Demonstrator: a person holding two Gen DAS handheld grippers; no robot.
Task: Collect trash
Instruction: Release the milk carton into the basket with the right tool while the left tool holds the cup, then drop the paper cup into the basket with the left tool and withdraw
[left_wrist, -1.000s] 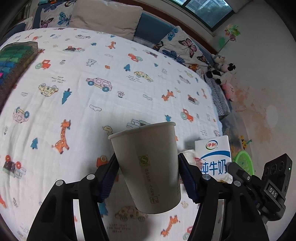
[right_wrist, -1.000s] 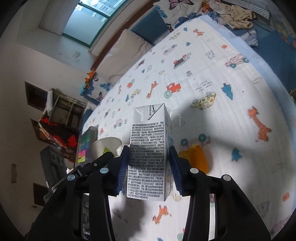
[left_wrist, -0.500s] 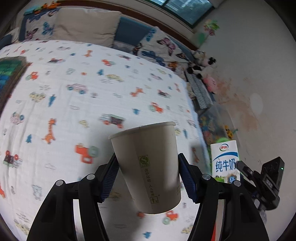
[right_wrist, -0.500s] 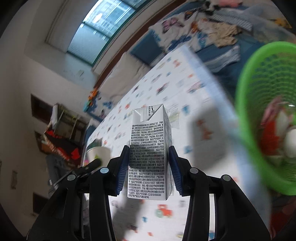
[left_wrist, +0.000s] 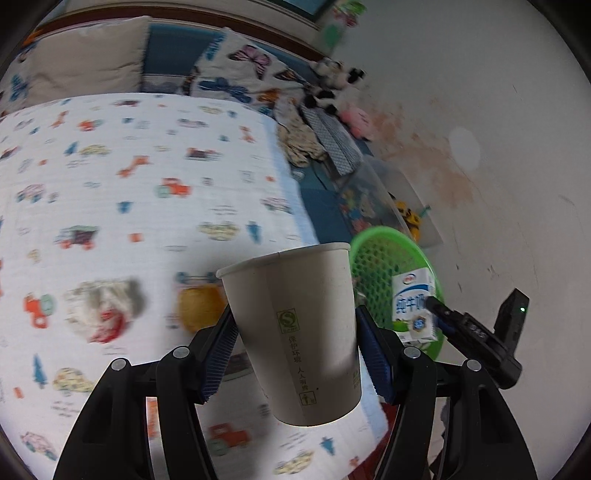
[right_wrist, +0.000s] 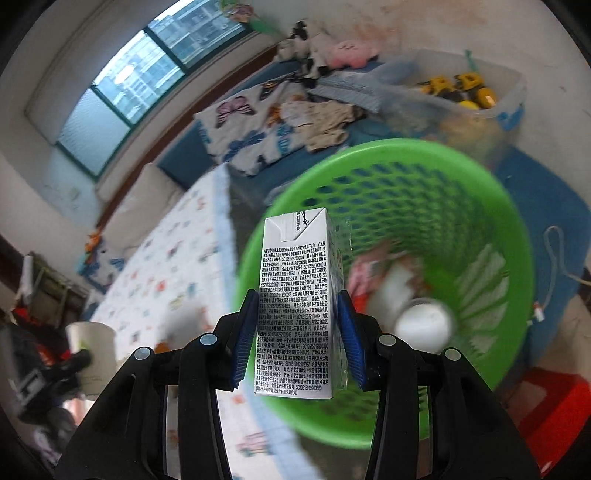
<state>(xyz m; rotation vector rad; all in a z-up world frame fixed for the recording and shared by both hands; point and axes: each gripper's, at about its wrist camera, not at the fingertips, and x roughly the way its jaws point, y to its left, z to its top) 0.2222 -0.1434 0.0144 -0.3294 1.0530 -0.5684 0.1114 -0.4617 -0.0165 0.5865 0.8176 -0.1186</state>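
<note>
Our left gripper's fingers (left_wrist: 221, 350) are clamping a paper cup (left_wrist: 295, 332) partway open, holding it upright above the printed bedsheet (left_wrist: 129, 184), just left of the green basket (left_wrist: 388, 251). Beyond, our right gripper (left_wrist: 439, 314) is carrying the milk carton (left_wrist: 412, 302) over that basket.

From the right wrist, our narrower fingers (right_wrist: 349, 339) are pinching the carton (right_wrist: 295, 302) upright over the basket (right_wrist: 406, 177), where earlier trash (right_wrist: 406, 295) is lying blurred.

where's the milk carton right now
The milk carton is clamped upright in the right gripper, held over the near rim of the green basket beside the bed.
</note>
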